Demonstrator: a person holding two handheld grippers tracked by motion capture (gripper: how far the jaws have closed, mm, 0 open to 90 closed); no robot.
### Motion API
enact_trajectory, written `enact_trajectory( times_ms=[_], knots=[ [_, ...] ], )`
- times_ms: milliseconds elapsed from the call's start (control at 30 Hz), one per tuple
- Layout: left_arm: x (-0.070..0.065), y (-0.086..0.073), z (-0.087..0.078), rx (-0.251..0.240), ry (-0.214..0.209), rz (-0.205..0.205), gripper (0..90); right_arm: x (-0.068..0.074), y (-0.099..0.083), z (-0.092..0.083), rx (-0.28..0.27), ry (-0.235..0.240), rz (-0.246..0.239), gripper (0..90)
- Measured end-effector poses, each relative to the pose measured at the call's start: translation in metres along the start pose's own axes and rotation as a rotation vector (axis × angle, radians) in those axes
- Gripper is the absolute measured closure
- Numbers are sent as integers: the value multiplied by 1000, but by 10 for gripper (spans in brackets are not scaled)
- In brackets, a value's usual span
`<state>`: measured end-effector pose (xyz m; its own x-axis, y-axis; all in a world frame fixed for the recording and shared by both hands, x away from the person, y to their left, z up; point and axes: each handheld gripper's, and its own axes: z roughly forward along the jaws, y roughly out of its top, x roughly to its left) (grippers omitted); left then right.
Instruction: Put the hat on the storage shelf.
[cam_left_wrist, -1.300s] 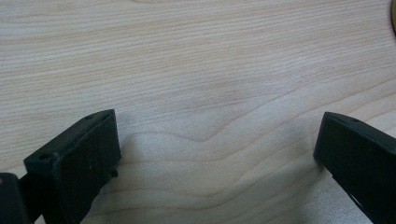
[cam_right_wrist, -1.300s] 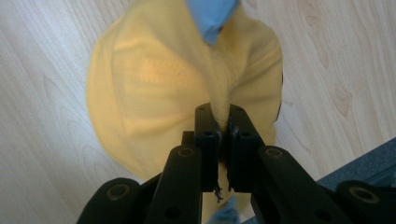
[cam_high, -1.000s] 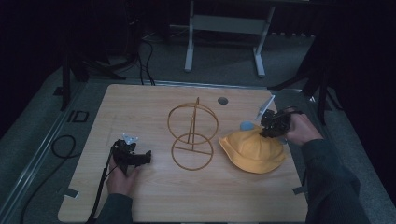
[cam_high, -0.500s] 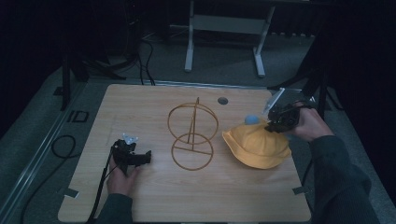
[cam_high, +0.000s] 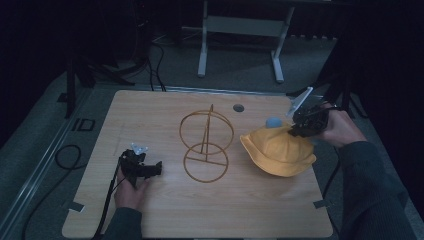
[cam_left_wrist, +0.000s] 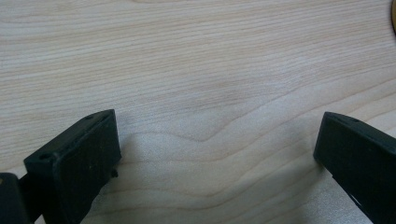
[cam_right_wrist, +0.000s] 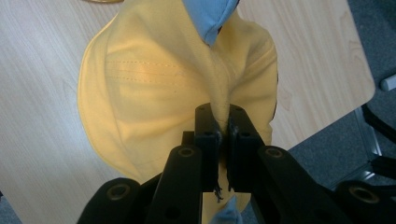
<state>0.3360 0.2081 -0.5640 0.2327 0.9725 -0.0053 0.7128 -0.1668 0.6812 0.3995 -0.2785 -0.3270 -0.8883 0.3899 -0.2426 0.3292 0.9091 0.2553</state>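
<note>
A pale wooden table (cam_high: 165, 115) stands in a dim room. The right gripper (cam_high: 300, 127) pinches a fold of the yellow hat (cam_high: 277, 152) and has raised that edge since a second ago; a blue patch, perhaps lining, shows. The left gripper (cam_high: 150, 169) rests, jaws apart, beside the wire stand (cam_high: 206, 145).

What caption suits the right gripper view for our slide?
Right hand-held gripper pinching a fold of the yellow hat above the wooden table.
</note>
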Motion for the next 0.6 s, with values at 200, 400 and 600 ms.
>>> enact_trajectory(
  times_ms=[200, 400, 600],
  knots=[
    [0, 0, 0, -1, 1, 0, 4, -2, 0, -13, -32, -10, 4, 850],
    [0, 0, 0, 0, 1, 0, 4, -3, 3, -23, -50, -24, -4, 850],
    [0, 0, 0, 0, 1, 0, 4, -2, 5, -32, -74, -36, -11, 850]
  ],
)
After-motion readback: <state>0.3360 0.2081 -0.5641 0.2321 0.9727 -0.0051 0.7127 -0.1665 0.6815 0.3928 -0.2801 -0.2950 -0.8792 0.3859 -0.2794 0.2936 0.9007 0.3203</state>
